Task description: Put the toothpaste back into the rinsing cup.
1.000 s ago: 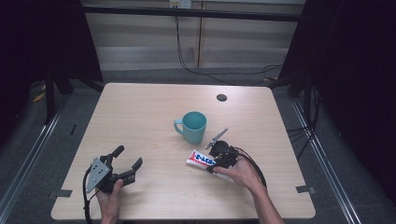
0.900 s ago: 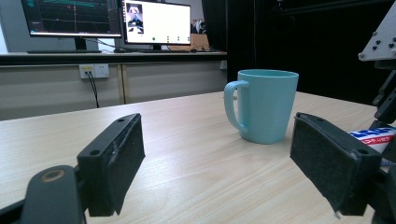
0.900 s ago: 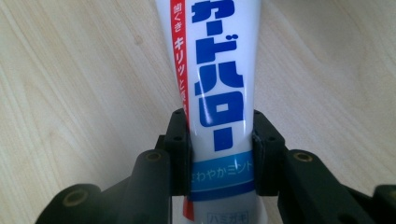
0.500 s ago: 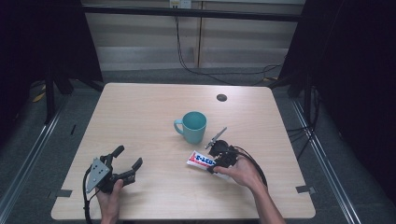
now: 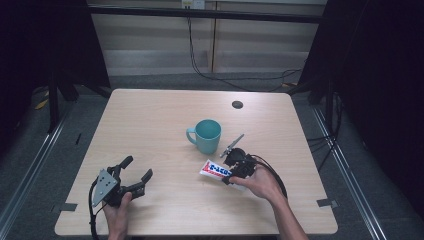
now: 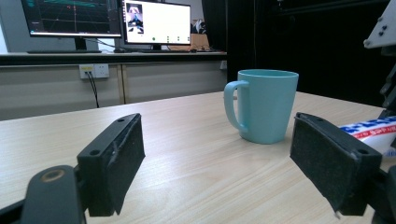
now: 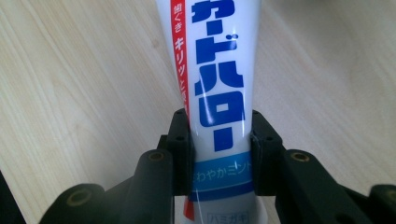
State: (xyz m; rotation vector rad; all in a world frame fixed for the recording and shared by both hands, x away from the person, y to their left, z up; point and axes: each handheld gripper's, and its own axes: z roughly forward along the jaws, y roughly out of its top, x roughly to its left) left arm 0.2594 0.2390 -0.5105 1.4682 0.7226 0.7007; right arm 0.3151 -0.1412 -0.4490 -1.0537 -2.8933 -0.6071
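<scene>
Two tools work the tabletop (image 5: 165, 115). Right tool (image 5: 231, 169) clamps the toothpaste tube (image 7: 217, 88), which lies just beside the teal mug (image 5: 206, 135). Left tool (image 5: 134, 175) rests released, well apart. Probable step: lifting; the next move needs a firm grip.

- A light wood table (image 5: 150, 120) is seen from above, on a grey floor.
- A teal mug (image 5: 207, 136) stands upright near the middle, handle to the left.
- A white tube (image 5: 216, 170) with blue and red print lies flat just right of the mug, near the front.
- A thin grey tool (image 5: 232, 145) lies between them.
- A small dark disc (image 5: 237, 104) sits toward the far edge.
</scene>
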